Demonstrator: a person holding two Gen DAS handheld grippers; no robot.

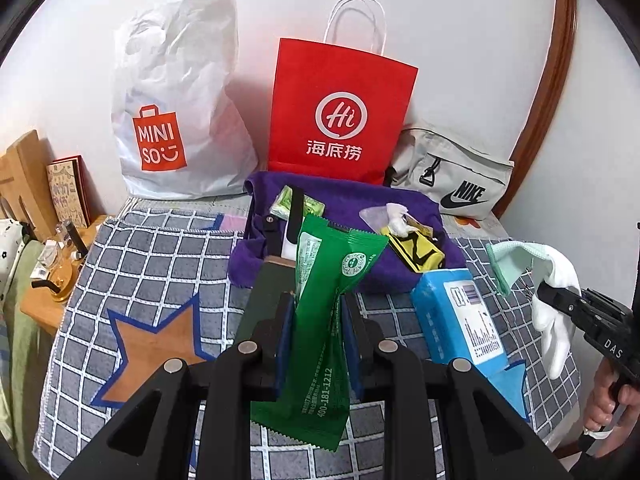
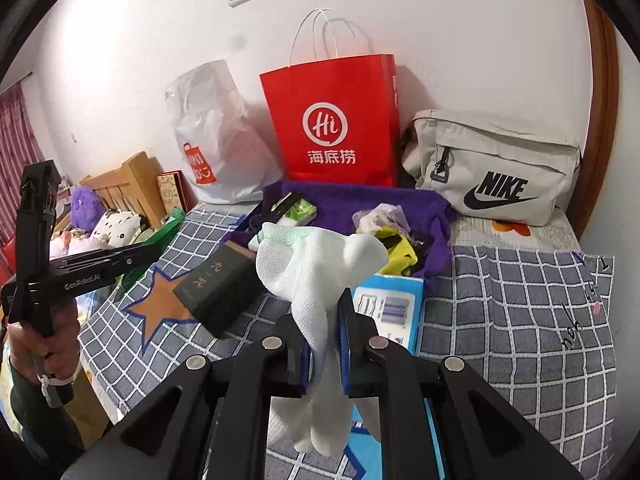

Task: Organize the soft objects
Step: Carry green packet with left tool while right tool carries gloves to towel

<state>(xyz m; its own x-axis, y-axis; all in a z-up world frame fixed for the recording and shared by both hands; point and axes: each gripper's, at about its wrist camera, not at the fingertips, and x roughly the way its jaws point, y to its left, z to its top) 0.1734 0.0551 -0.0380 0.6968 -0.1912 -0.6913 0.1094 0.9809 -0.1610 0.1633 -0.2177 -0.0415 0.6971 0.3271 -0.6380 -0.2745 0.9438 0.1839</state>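
Observation:
My left gripper (image 1: 316, 320) is shut on a green foil packet (image 1: 320, 360), which hangs tilted above the checked mat (image 1: 160, 264). My right gripper (image 2: 324, 344) is shut on a white knitted glove (image 2: 316, 276) that droops on both sides of the pads. In the left wrist view the glove (image 1: 556, 280) and right gripper (image 1: 560, 300) are at the far right. In the right wrist view the left gripper (image 2: 152, 252) is at the far left with the packet (image 2: 168, 228) behind it. Past both lies a purple towel (image 1: 348, 200) with small packets on it.
A white Miniso bag (image 1: 176, 120), a red paper bag (image 1: 340, 112) and a grey Nike bag (image 2: 492, 168) stand against the wall. A blue tissue pack (image 1: 452, 312) and a dark green box (image 2: 220, 292) lie on the mat. Wooden furniture (image 1: 28, 176) stands to the left.

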